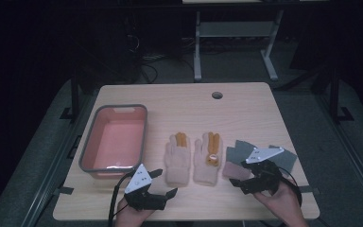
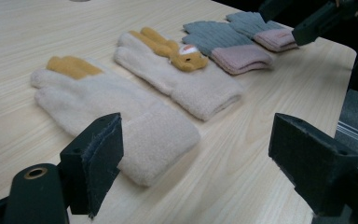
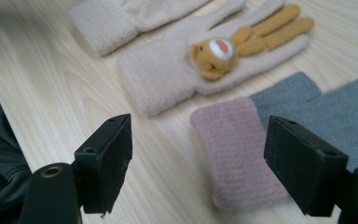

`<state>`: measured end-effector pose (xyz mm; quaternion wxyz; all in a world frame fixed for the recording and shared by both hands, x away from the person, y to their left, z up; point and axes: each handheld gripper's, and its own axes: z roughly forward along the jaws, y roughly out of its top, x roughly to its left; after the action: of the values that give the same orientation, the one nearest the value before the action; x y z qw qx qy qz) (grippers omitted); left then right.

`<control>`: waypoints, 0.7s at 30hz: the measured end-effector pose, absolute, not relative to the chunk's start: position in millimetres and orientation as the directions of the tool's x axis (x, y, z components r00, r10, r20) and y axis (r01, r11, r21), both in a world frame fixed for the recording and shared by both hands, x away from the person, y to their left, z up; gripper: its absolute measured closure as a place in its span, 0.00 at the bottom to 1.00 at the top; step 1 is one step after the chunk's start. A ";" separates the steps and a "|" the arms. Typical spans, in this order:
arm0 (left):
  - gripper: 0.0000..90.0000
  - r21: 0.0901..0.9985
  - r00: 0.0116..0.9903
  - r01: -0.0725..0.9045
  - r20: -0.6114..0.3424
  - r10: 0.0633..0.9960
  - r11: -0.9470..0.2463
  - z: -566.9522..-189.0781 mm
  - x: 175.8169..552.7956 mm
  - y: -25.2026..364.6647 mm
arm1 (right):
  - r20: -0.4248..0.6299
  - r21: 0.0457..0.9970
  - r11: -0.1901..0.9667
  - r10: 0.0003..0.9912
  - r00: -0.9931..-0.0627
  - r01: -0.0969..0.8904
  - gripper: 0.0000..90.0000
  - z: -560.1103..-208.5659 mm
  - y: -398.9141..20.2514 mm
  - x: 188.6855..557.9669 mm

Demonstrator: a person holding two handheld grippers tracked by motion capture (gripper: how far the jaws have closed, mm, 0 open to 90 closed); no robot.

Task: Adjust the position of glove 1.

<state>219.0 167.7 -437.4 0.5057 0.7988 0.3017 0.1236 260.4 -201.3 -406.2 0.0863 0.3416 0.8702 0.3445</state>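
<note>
Gloves on table, pink tub (image 1: 114, 139) clear from above, bear face (image 3: 213, 52) plain up close, grey glove (image 3: 279, 140) perhaps paired, left gripper (image 1: 163, 182) and right gripper (image 1: 236, 181) gaping wide, empty.

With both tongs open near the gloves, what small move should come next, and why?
Probably ease the left tongs forward onto the cuff of the nearest cream glove. Its jaws stand open and empty right before that cuff, and the pink basin sits on that side.
</note>
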 end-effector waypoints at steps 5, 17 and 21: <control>0.20 0.888 0.782 0.355 -0.110 0.614 -0.292 -435.8 219.3 171.7 | 0.099 0.608 0.580 0.623 -0.776 0.543 0.23 -392.2 -188.1 276.1; 0.20 0.893 0.776 0.350 -0.108 0.622 -0.282 -434.4 220.7 175.2 | 0.062 0.577 0.644 0.578 -0.813 0.502 0.27 -376.4 -152.0 311.7; 0.20 0.897 0.775 0.345 -0.105 0.624 -0.278 -433.2 220.5 175.5 | 0.062 0.552 0.666 0.568 -0.821 0.502 0.28 -385.5 -136.7 325.2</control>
<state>220.5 175.5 -433.2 0.5164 0.7878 0.3074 0.1347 325.2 -136.7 -385.5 0.0578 0.2938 0.9108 0.2843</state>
